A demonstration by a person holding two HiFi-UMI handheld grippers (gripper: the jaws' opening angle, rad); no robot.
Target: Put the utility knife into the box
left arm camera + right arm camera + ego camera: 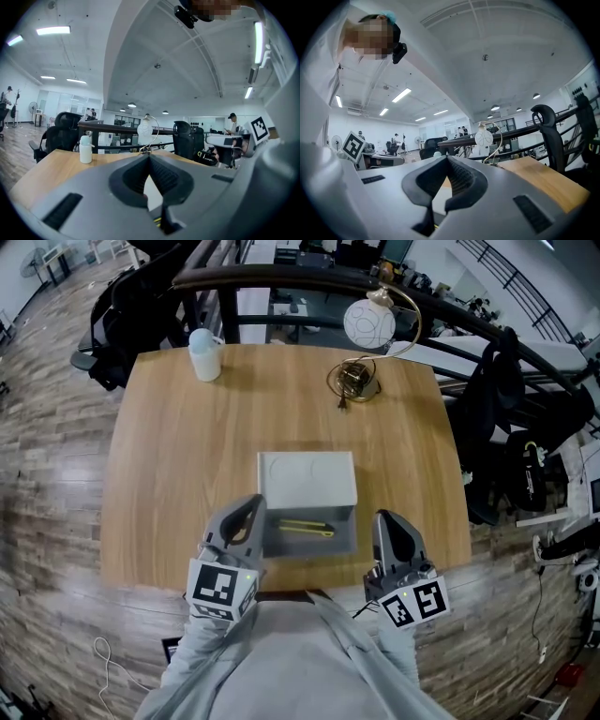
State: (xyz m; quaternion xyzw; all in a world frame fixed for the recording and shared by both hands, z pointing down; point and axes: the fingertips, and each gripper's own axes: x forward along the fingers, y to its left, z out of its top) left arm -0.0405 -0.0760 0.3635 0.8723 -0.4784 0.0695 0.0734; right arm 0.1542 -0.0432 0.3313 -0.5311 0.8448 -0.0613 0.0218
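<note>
The left gripper (149,158) has its two ribbed fingers pressed together at the tips with nothing between them, and the right gripper (448,160) is closed the same way, empty. In the head view the left gripper (253,505) sits just at the near left corner of an open grey box (281,546), and the right gripper (382,519) is just off its near right corner, so the box lies between the two sets of fingertips. The yellow utility knife (306,528) lies flat inside the box, crosswise, a little ahead of both tips and touched by neither. The box lid (307,479) stands back, beyond the knife. The task looks done as far as placing goes. The knife should be light, stiff and slim, with a smooth casing that could slide between pads. The safe hold is across the middle of the handle, clear of the blade end, though I cannot tell which end that is. Farther out on the wooden table (169,474), well ahead of the fingers, stand a white bottle (204,354) to the left and a globe lamp (368,324) to the right.
</note>
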